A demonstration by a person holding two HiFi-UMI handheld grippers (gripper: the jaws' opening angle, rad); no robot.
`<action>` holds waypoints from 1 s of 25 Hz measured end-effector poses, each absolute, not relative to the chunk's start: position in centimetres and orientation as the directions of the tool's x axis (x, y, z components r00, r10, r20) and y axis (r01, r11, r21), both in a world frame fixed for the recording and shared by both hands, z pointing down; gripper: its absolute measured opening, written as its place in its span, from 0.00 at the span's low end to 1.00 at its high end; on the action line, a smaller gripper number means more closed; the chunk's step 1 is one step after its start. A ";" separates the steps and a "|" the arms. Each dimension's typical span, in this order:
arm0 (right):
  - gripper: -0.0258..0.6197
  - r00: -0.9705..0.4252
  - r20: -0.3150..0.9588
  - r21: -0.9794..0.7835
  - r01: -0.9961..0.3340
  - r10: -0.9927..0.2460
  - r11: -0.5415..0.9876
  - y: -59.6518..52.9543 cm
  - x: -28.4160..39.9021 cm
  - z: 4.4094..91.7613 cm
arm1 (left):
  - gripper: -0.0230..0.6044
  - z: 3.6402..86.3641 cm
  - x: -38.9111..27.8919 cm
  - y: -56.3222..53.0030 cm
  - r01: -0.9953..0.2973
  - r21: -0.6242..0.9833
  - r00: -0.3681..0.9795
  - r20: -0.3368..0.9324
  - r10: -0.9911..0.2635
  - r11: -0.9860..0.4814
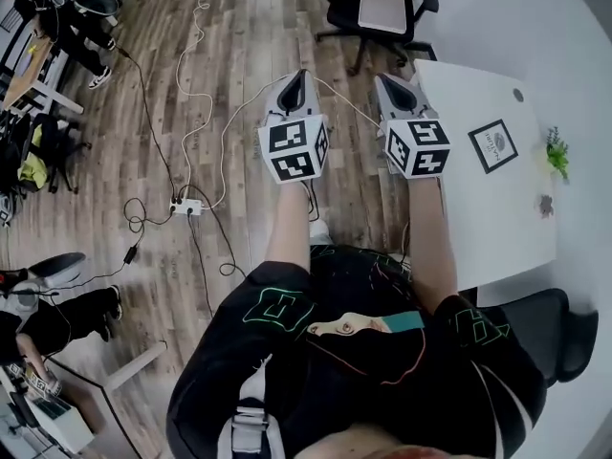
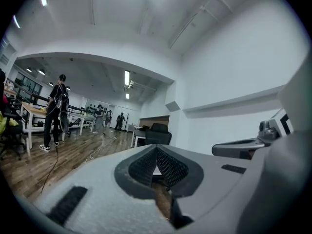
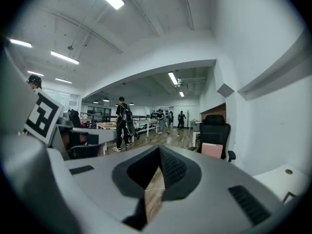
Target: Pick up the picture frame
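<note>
The picture frame [image 1: 493,145], black-edged with a white print, lies flat on the white table [image 1: 478,213] at the right of the head view. My right gripper [image 1: 390,77] hangs over the wooden floor just off the table's left edge, jaws shut and empty, left of the frame. My left gripper [image 1: 300,75] is beside it further left, also shut and empty. Both point level across the room. In the left gripper view the left gripper [image 2: 156,148] shows its meshed pads meeting at the tip. The right gripper [image 3: 160,149] looks the same in its own view, with the table's corner [image 3: 287,179] low at the right.
A small green plant [image 1: 556,151] and a dark little object [image 1: 545,205] stand on the table beyond the frame. A black office chair [image 1: 378,12] sits ahead. Cables and a power strip [image 1: 185,206] lie on the floor at left. People stand at desks [image 3: 123,122] far off.
</note>
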State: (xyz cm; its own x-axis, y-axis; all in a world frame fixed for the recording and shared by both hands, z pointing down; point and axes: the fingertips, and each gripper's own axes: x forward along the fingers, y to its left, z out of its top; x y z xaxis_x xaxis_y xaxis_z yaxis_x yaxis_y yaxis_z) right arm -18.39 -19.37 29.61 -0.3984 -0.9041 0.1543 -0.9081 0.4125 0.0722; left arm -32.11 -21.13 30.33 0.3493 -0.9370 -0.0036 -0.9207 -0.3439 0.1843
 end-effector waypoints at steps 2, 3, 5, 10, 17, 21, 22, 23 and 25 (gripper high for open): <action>0.05 -0.375 0.164 0.064 -0.919 -0.912 0.389 -20.6 -17.4 30.2 | 0.04 30.6 -31.4 -22.9 -0.915 0.178 0.369 0.007 -0.930 -0.362; 0.05 -0.361 0.168 0.056 -0.925 -0.917 0.375 -21.3 -16.7 30.7 | 0.04 30.8 -30.8 -23.6 -0.912 0.172 0.380 0.010 -0.925 -0.373; 0.05 -0.335 0.171 0.036 -0.938 -0.926 0.346 -22.5 -15.1 31.2 | 0.04 31.1 -29.6 -24.9 -0.906 0.159 0.399 0.015 -0.917 -0.392; 0.05 -0.315 0.160 0.023 -0.946 -0.936 0.322 -24.9 -14.5 31.2 | 0.04 31.8 -28.9 -27.2 -0.898 0.157 0.420 0.027 -0.907 -0.411; 0.05 -0.329 0.143 0.038 -0.941 -0.934 0.337 -27.3 -16.3 31.0 | 0.04 31.9 -30.4 -29.9 -0.899 0.161 0.416 0.019 -0.909 -0.408; 0.05 -0.308 0.134 0.044 -0.947 -0.942 0.317 -27.6 -15.8 30.8 | 0.04 31.5 -30.0 -30.6 -0.891 0.157 0.432 0.010 -0.902 -0.426; 0.05 -0.297 0.134 0.043 -0.951 -0.945 0.305 -27.6 -15.3 30.8 | 0.04 31.6 -29.7 -30.6 -0.888 0.155 0.440 0.009 -0.898 -0.434; 0.05 -0.286 0.133 0.042 -0.955 -0.949 0.294 -27.5 -14.8 30.8 | 0.04 31.6 -29.3 -30.6 -0.884 0.154 0.449 0.009 -0.894 -0.442; 0.05 -0.268 0.131 0.039 -0.961 -0.955 0.275 -27.3 -14.0 30.8 | 0.04 31.9 -28.5 -30.5 -0.876 0.155 0.464 0.012 -0.886 -0.457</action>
State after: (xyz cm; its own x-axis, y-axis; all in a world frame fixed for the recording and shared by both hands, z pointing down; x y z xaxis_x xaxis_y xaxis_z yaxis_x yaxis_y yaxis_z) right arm -13.98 -27.35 30.83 -0.2675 -0.9547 0.1305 -0.9608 0.2746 0.0389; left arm -28.50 -30.48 31.94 0.4644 -0.8856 0.0122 -0.8758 -0.4571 0.1552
